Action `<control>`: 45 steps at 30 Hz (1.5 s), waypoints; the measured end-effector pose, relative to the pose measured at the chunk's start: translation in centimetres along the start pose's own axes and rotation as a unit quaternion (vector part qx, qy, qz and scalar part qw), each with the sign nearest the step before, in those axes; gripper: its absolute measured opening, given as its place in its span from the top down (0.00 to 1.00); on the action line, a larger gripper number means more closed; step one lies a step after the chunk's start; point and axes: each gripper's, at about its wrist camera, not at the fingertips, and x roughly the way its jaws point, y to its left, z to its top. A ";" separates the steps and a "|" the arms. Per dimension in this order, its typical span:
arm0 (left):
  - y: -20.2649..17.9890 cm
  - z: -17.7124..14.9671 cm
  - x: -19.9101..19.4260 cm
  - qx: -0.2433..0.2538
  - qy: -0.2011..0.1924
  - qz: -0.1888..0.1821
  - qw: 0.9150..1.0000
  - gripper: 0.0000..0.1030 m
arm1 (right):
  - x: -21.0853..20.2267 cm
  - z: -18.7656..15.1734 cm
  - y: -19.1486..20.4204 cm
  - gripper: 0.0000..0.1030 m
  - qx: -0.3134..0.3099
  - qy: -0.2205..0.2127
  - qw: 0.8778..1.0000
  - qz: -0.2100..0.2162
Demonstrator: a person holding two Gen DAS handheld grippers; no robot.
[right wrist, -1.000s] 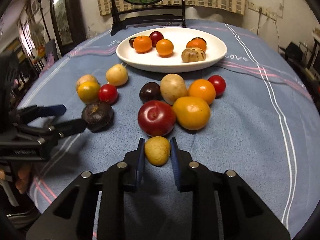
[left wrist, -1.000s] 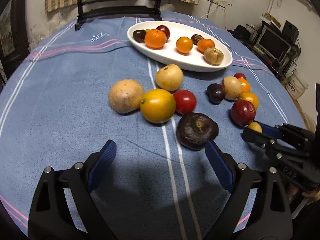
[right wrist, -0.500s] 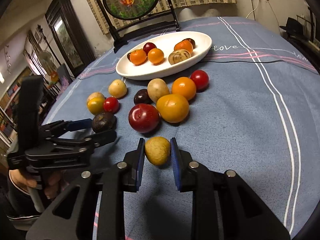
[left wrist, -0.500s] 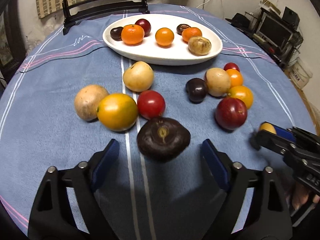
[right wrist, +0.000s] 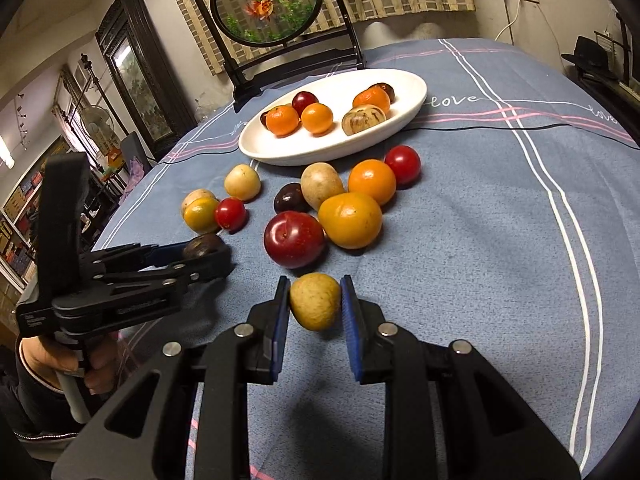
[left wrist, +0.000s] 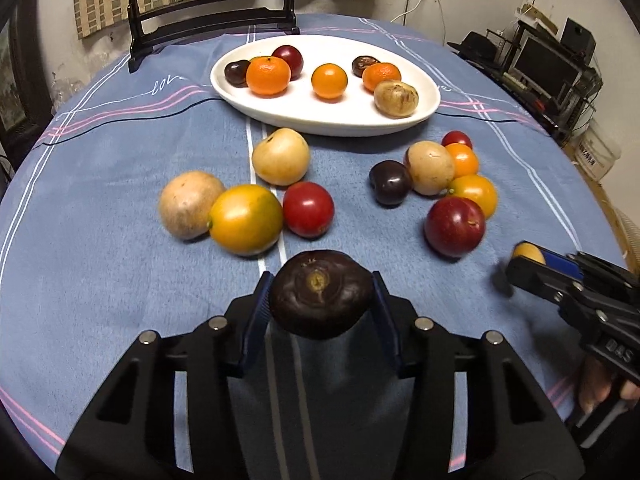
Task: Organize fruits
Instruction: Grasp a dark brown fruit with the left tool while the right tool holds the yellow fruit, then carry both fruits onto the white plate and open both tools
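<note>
A wrinkled dark purple fruit [left wrist: 320,304] sits between the blue pads of my left gripper [left wrist: 321,280], whose jaws are closing, with both pads touching its sides. The right wrist view shows the same gripper [right wrist: 208,252] at the left, with the dark fruit [right wrist: 204,245]. My right gripper [right wrist: 315,280] is shut on a small yellow fruit [right wrist: 315,307], held just above the blue cloth. In the left wrist view it [left wrist: 520,260] comes in from the right. The white oval plate [left wrist: 424,108] at the back holds several oranges and dark fruits.
Two loose groups of fruit lie on the blue tablecloth [left wrist: 100,280] between the grippers and the plate: a tan fruit, yellow-orange fruit and tomato on the left [left wrist: 245,224], a red plum [left wrist: 454,226] with others on the right. A framed round screen [right wrist: 266,2] stands behind the plate.
The left gripper moved up to the dark purple fruit and its jaws came in from wide apart onto it. The right gripper kept hold of the yellow fruit and rolled slightly.
</note>
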 end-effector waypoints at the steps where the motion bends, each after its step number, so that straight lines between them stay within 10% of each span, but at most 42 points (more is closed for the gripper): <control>1: 0.0 -0.1 -0.4 0.001 -0.004 -0.002 1.000 0.53 | 0.0 0.0 0.0 0.75 0.000 0.000 1.000 -0.001; 16: 0.7 7.5 -3.8 0.043 -0.082 0.018 0.996 0.53 | -2.2 6.4 0.9 0.75 -0.047 -0.060 0.997 -0.031; 38: 3.6 15.2 7.8 0.041 -0.013 0.044 0.998 0.41 | 11.8 19.8 -1.6 0.75 -0.009 0.014 0.999 -0.041; 43: 4.2 15.4 6.1 0.037 -0.038 0.056 0.997 0.28 | 13.1 20.4 -2.8 0.64 0.032 0.015 0.999 -0.031; 45: 4.5 15.4 5.2 0.034 -0.047 0.059 0.997 0.26 | 12.7 20.1 -3.1 0.44 0.046 0.004 0.998 -0.039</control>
